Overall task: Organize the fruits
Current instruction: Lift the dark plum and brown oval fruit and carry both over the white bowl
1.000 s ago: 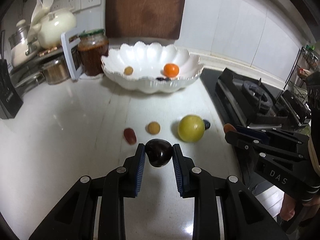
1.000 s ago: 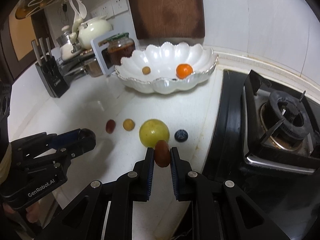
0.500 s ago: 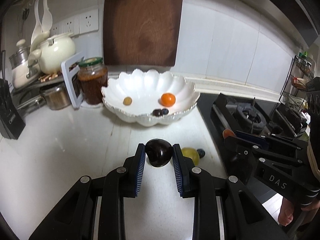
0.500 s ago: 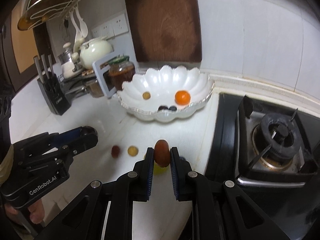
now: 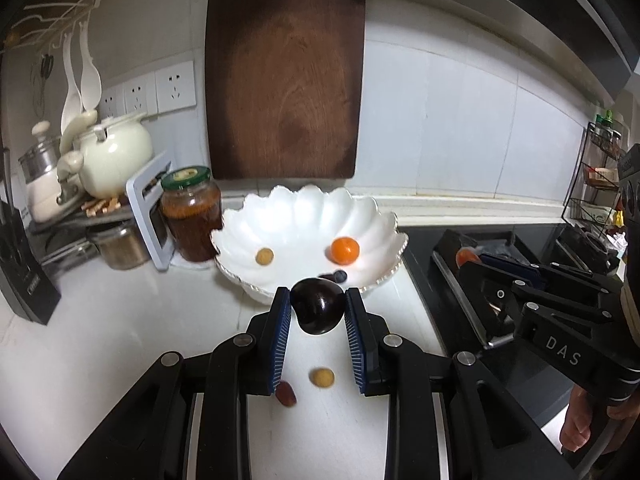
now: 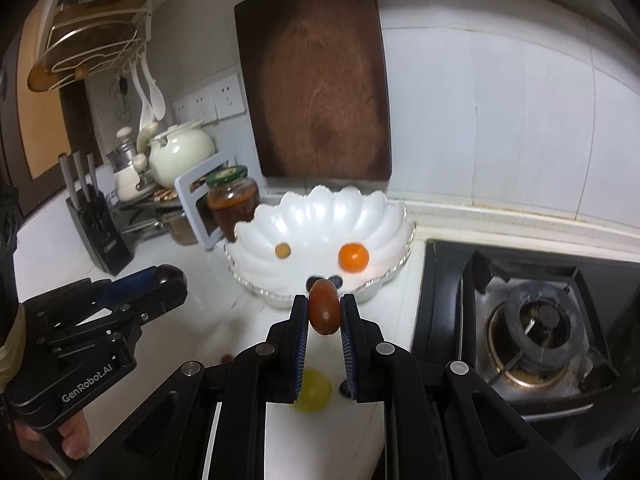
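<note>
My left gripper (image 5: pixel 317 312) is shut on a dark purple plum (image 5: pixel 318 305), held above the counter in front of the white scalloped bowl (image 5: pixel 308 208). My right gripper (image 6: pixel 324 312) is shut on a reddish-brown oval fruit (image 6: pixel 324 307), also raised before the bowl (image 6: pixel 324 212). The bowl holds an orange fruit (image 5: pixel 345 250), a small yellow fruit (image 5: pixel 264 256) and dark berries (image 5: pixel 339 276). On the counter below lie a small yellow fruit (image 5: pixel 322 378), a red grape (image 5: pixel 286 394), a yellow-green round fruit (image 6: pixel 314 391) and a blueberry (image 6: pixel 344 390).
A jar of preserves (image 5: pixel 191 212), a white frame (image 5: pixel 148 204), a teapot (image 5: pixel 114 156) and a knife block (image 5: pixel 20 280) stand at the left. A wooden cutting board (image 5: pixel 284 80) leans on the wall. The gas stove (image 6: pixel 536 328) is at the right.
Both grippers have risen and tilted up with their fruits, nearer the bowl. The loose fruits on the counter have slid down under the fingers in both views.
</note>
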### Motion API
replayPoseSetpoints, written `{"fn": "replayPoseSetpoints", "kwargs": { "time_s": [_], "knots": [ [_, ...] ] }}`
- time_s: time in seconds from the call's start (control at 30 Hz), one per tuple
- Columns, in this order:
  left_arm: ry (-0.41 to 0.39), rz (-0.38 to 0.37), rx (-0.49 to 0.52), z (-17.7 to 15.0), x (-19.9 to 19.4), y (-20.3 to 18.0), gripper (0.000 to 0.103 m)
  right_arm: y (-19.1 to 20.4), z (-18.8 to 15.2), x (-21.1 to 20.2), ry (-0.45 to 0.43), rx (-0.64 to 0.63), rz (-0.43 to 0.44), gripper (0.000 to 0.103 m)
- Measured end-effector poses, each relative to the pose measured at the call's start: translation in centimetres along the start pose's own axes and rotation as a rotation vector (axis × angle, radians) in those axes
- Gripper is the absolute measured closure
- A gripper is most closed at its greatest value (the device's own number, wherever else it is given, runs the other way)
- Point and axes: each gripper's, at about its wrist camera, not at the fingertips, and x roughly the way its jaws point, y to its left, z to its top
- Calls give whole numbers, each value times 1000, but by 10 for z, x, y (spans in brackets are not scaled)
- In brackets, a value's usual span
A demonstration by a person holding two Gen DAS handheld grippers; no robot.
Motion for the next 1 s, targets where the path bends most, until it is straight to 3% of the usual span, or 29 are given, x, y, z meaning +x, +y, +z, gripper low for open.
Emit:
{"fn": "replayPoseSetpoints", "kwargs": {
  "time_s": [0.53,0.7,1.0],
  "knots": [
    [-77,10,36,44,20,8,75,-4,44,26,-42,11,-25,85],
    [-51,-27,31,60,37,14,75,-4,58,46,-33,7,-32,85],
    [11,-23,41,80,81,31,75,-12,80,89,22,32,-27,85]
  ]
}}
